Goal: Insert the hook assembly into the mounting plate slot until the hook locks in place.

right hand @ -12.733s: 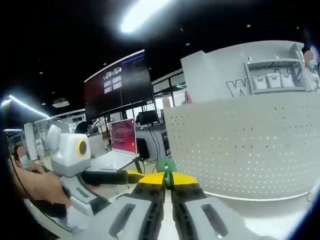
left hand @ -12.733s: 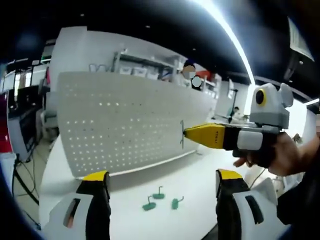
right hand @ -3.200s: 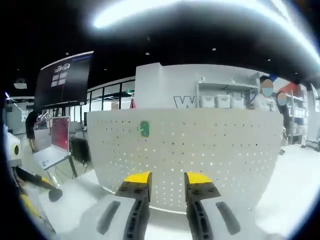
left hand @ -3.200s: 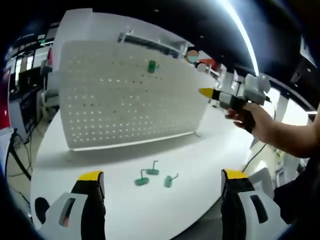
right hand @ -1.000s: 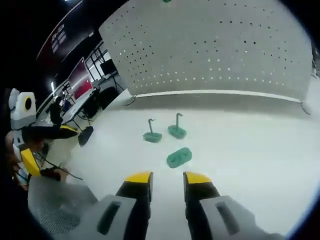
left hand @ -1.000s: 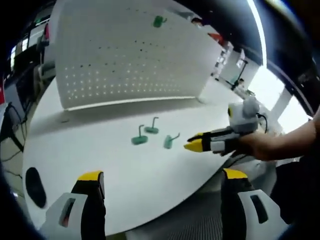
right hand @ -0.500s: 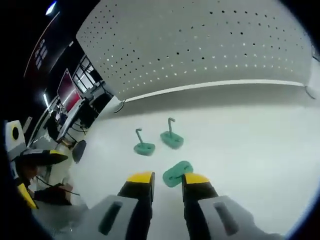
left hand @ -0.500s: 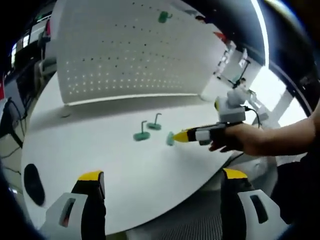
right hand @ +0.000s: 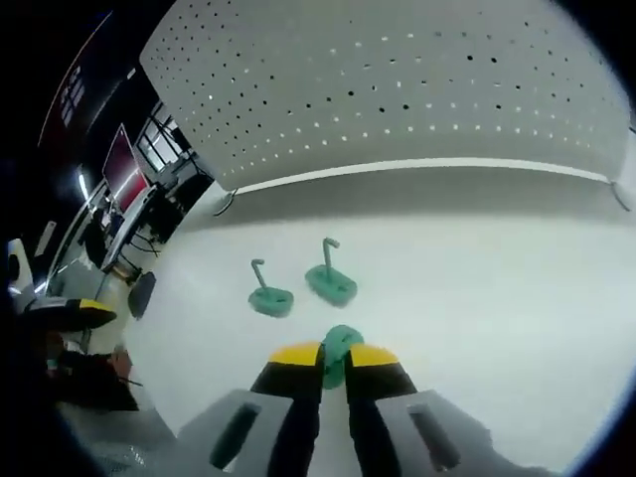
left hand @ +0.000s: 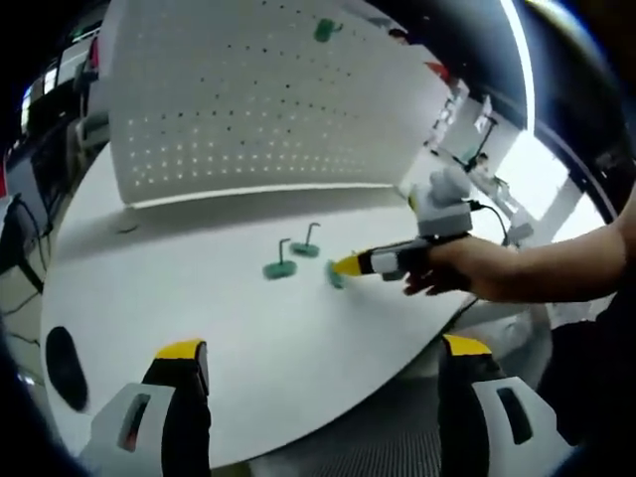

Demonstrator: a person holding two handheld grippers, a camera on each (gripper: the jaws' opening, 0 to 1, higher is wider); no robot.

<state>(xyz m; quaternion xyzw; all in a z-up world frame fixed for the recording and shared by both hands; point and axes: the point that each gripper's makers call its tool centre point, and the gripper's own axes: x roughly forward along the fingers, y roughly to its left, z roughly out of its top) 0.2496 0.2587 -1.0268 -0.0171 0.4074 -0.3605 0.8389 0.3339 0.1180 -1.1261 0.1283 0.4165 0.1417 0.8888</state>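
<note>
Right gripper view: right gripper [right hand: 334, 364] clamps a green hook [right hand: 341, 346] on the white table [right hand: 517, 298], w/ two more hooks [right hand: 298, 286] near. Left gripper [left hand: 323, 383] hangs open. Shallow tip grip risks slipping before the pegboard [right hand: 417, 89].

Four green hooks in all: one hung on the pegboard [left hand: 248, 99] at 12 o'clock [left hand: 325, 31], two standing on the table [left hand: 199, 298] near the middle [left hand: 279, 268] [left hand: 305, 248], and one lying between the tips of the right claw [right hand: 334, 356] [right hand: 341, 350]

Two claws, one pegboard, one table
</note>
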